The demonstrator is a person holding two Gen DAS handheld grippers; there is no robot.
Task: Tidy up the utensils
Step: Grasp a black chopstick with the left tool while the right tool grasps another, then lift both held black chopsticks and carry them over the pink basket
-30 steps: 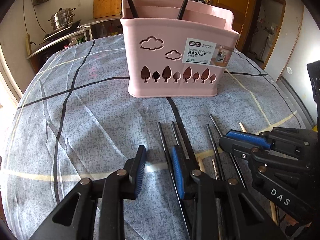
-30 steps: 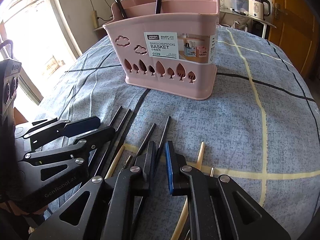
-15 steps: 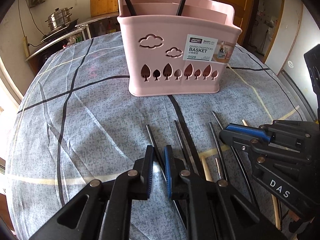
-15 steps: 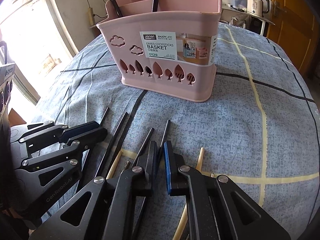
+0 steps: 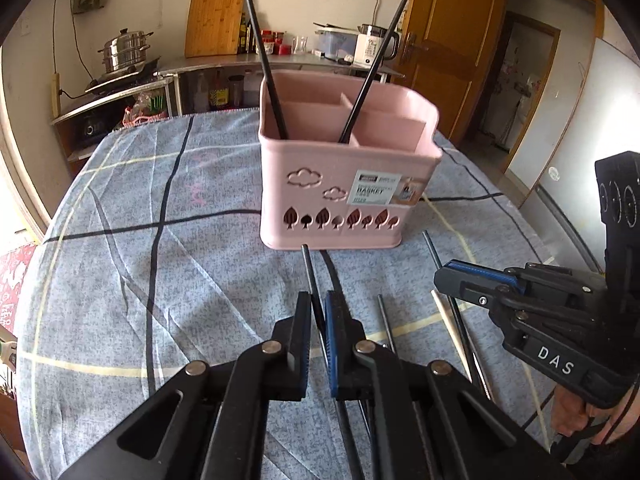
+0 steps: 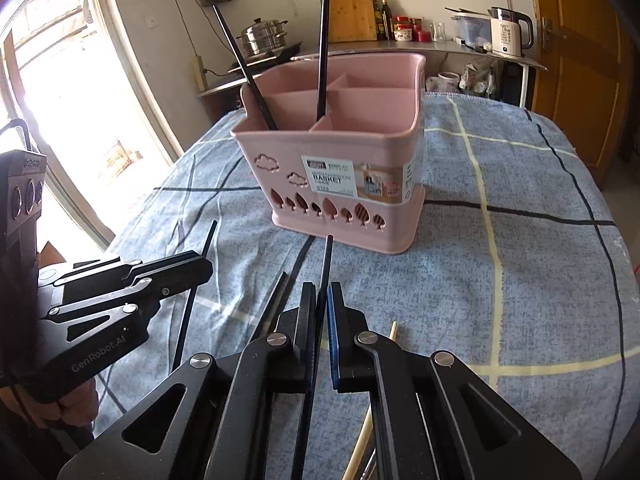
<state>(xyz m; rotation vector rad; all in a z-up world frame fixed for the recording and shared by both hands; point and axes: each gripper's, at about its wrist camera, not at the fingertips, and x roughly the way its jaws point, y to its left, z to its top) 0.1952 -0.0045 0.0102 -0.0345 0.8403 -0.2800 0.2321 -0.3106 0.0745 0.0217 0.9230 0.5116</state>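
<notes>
A: What has changed, left to right?

B: The left gripper [image 5: 317, 320], open a second ago, now clenches one black chopstick [image 5: 310, 276], lifted and pointing at twelve o'clock toward the pink plastic divided basket [image 5: 344, 184]. The right gripper [image 6: 321, 312] grasps another black chopstick [image 6: 326, 264], raised too. Likely both go into the basket next.

A: What does each view show alone?

B: The left view shows loose dark and pale chopsticks [image 5: 452, 320] at three o'clock on the blue checked tablecloth [image 5: 160, 280]. The right view shows the basket's inner dividers [image 6: 340, 96] more clearly, with two chopsticks already standing [image 6: 322, 40] inside.
</notes>
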